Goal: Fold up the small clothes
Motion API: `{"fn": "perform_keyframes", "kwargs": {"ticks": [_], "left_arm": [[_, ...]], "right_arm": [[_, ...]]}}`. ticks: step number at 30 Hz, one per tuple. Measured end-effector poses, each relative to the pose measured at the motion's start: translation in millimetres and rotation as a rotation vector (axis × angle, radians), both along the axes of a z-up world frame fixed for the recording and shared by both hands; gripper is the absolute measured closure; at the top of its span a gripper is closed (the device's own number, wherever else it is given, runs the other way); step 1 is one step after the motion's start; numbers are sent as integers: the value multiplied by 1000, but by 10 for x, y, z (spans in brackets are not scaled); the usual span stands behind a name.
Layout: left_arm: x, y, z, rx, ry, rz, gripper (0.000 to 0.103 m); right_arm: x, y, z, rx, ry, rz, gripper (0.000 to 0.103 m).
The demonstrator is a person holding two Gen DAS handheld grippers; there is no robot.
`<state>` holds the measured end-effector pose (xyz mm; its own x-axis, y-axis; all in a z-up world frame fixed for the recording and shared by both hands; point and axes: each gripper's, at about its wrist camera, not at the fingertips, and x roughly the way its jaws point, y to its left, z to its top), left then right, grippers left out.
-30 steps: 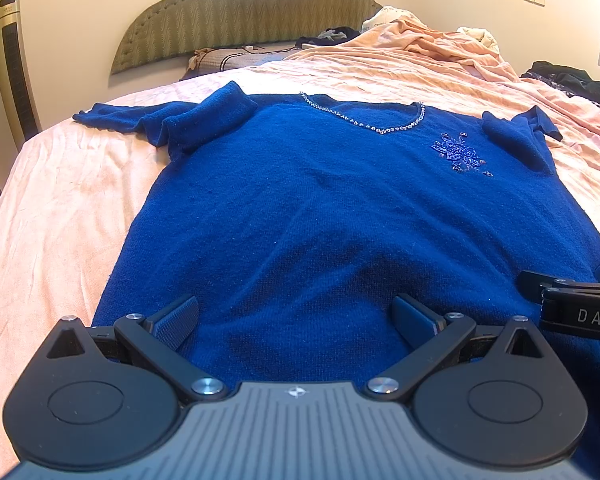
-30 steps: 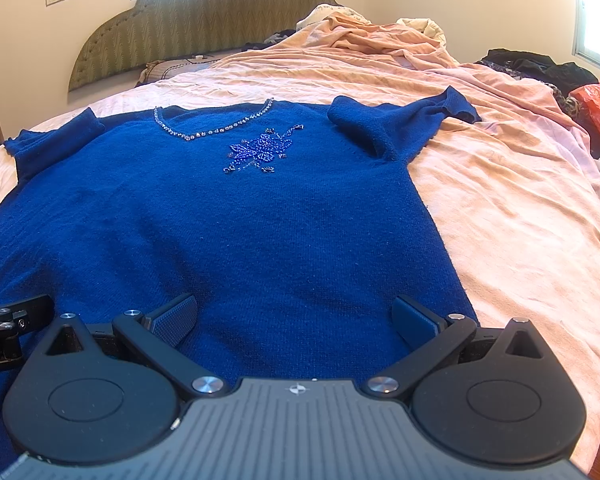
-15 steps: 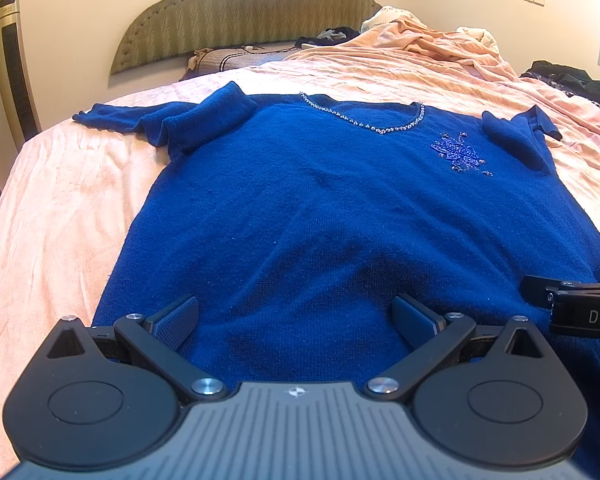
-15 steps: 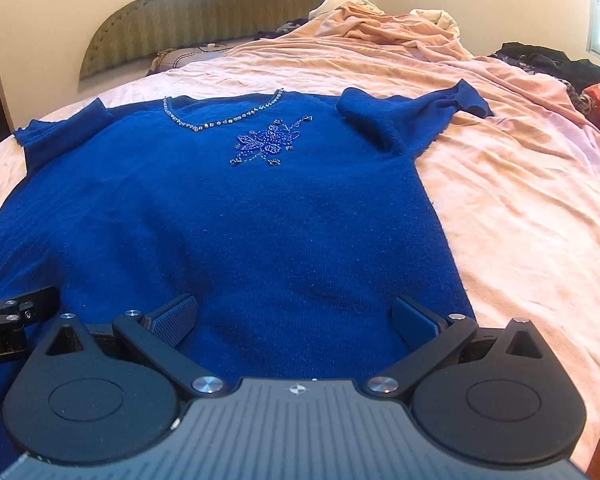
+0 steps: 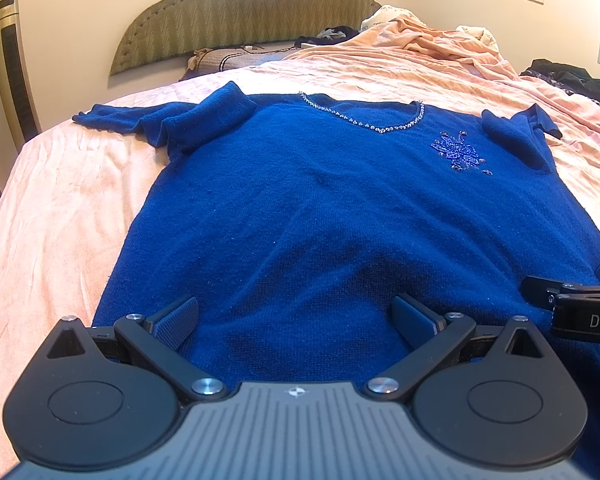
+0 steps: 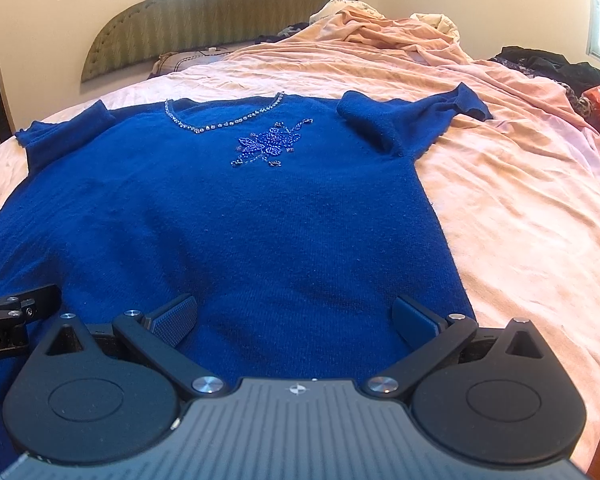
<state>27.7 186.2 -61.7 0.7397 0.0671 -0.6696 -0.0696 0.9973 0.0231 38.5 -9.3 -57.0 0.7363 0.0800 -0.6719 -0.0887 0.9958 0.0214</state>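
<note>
A blue knit sweater (image 5: 320, 208) (image 6: 236, 216) lies flat, front up, on the pink bed, its hem toward me. A rhinestone neckline (image 6: 220, 122) and a beaded flower (image 6: 270, 144) mark its chest. Both sleeves are folded in over the shoulders. My left gripper (image 5: 296, 316) hovers open over the hem's left half, nothing between its fingers. My right gripper (image 6: 294, 316) stands open over the hem's right half, also empty. Each gripper's side shows at the edge of the other's view.
The pink sheet (image 6: 520, 200) (image 5: 52, 216) lies bare on both sides of the sweater. Rumpled bedding (image 6: 380, 28) and pillows (image 5: 236, 60) sit by the headboard (image 5: 240, 12). Dark clothes (image 6: 548, 64) pile at the far right. A tower fan (image 5: 14, 68) stands left of the bed.
The right gripper has tilted and drawn back a little, so the sweater sits lower in its view. The left gripper has hardly moved. Both stay open.
</note>
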Motion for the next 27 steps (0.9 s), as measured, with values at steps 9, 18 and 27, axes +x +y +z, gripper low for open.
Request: {"fn": "perform_keyframes", "kwargs": {"ticks": [9, 18, 27], "left_arm": [[-1, -3, 2, -2, -1, -1, 0], [-1, -1, 1, -2, -1, -1, 0], [-1, 1, 0, -2, -1, -1, 0]], "right_arm": [[-2, 7, 2, 0, -1, -1, 0], [-22, -21, 7, 15, -15, -8, 0], [-1, 29, 5, -10, -7, -6, 0]]}}
